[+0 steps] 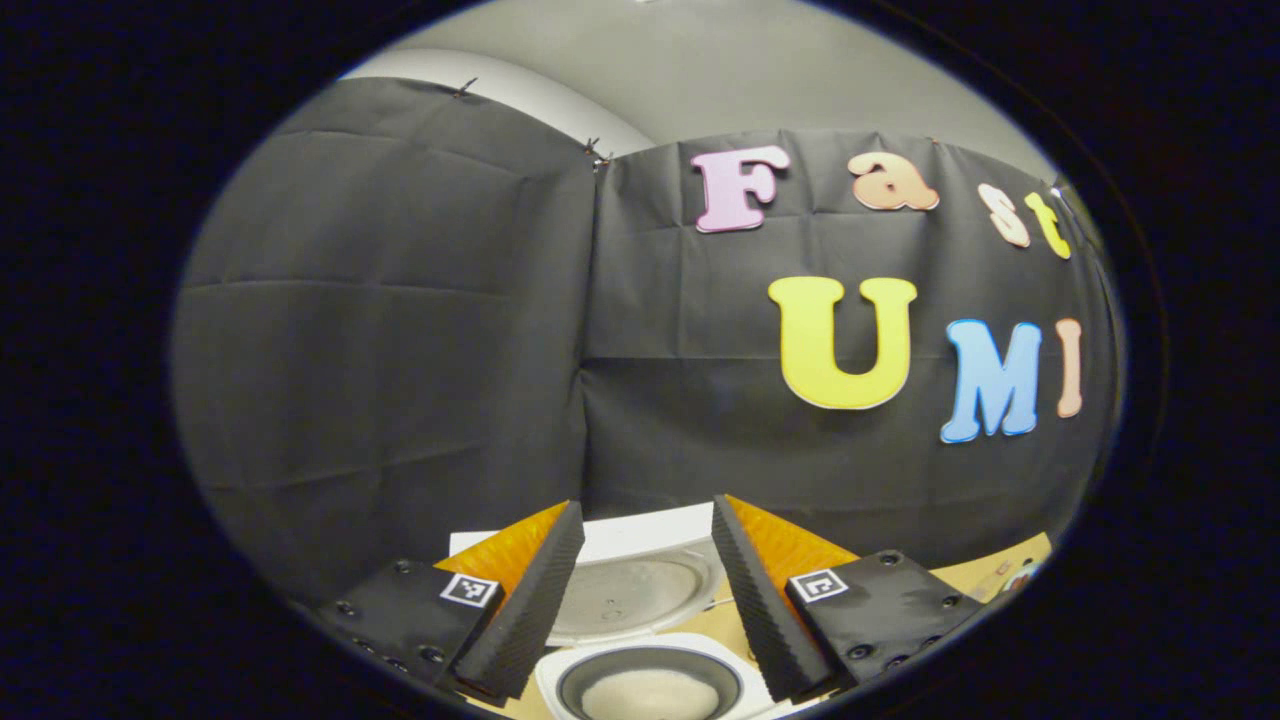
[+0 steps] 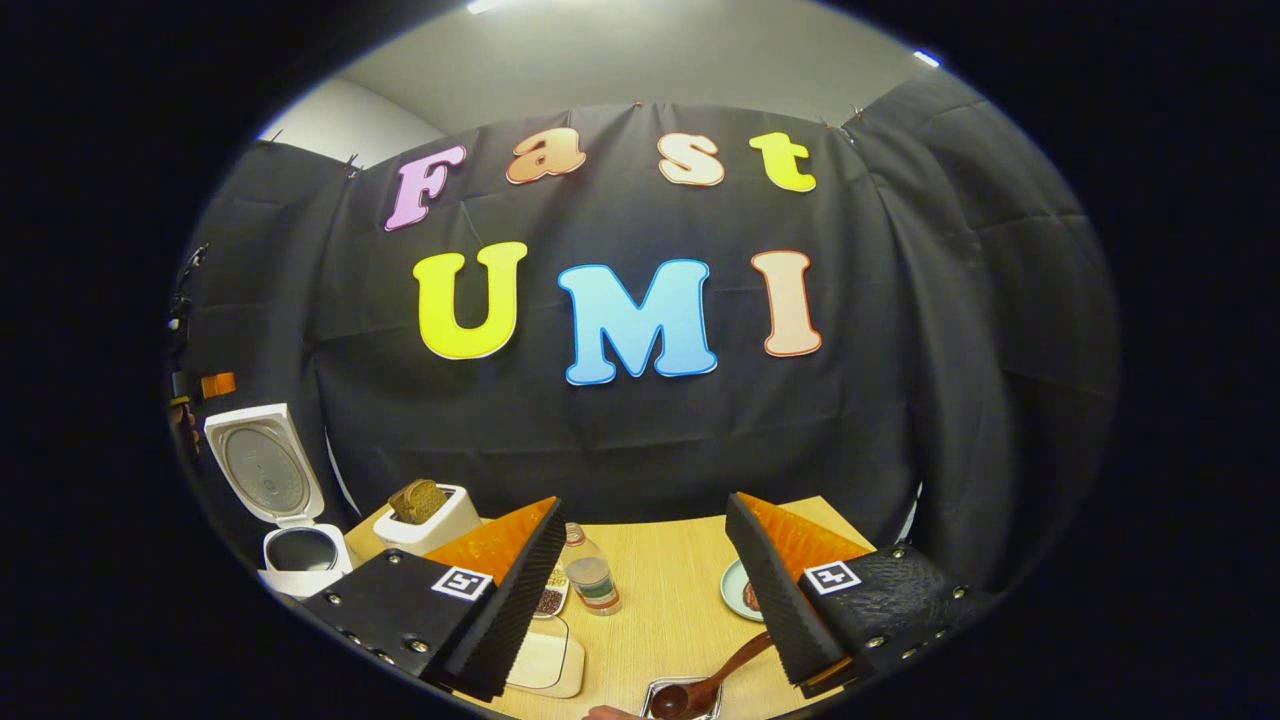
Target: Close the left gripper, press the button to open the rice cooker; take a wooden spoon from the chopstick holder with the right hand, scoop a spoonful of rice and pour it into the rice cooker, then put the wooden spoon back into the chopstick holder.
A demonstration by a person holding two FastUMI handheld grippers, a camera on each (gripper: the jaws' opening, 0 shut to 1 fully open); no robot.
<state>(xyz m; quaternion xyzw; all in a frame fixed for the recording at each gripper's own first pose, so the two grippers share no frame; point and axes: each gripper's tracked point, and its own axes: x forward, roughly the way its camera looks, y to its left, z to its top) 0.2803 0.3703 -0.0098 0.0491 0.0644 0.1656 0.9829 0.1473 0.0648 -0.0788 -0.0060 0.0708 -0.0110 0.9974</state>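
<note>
Currently both grippers are hanging open, gripping nothing: left gripper [image 1: 648, 600] is hovering over the white rice cooker [image 1: 645, 675], lid up; right gripper [image 2: 640, 600] is hovering above the brown wooden spoon [image 2: 705, 685] lying in a metal tray [image 2: 655, 690] on the light wooden table [image 2: 670, 590].

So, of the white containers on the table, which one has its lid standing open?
The rice cooker at far left: its round lid stands upright. The white holder beside it has no lid.
</note>
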